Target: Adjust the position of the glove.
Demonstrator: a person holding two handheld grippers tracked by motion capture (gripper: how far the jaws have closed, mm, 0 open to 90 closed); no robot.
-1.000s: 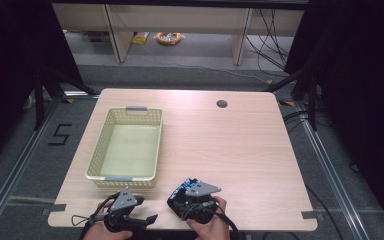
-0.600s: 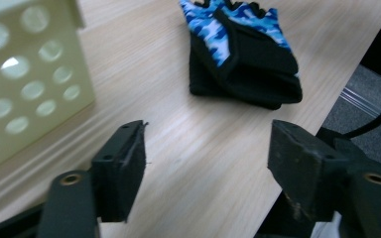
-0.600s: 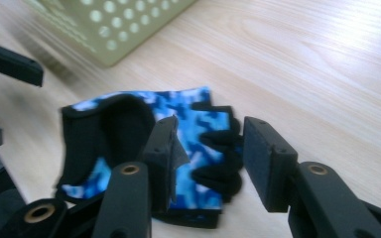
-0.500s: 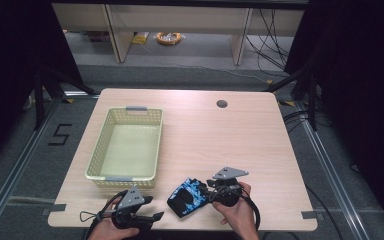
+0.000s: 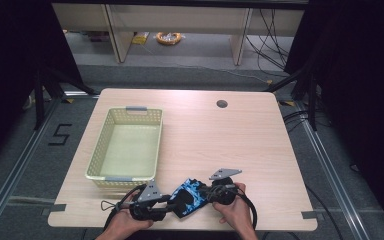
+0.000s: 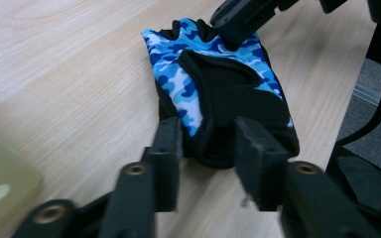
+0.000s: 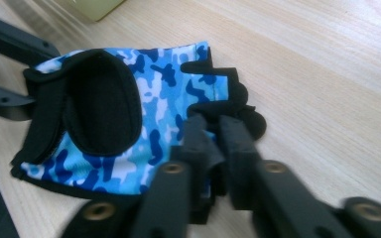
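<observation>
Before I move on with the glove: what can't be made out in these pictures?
- Glove wrist edge, left gripper view: whether the left gripper pads press it is unclear; the jaws cover it.
- Glove finger end, right gripper view: hidden behind the right gripper.
- Glove underside: against the table.
- Basket: cut off by the edge in both gripper views.

A fingerless fabric glove (image 6: 218,94) carries a camouflage print of bright blue, navy and white, with a solid black palm patch, black cuff edging and black finger openings. The slatted plastic basket (image 5: 128,145) is pale yellow-green with grey handles. The wooden table (image 5: 220,145) is light beige with fine grain.
</observation>
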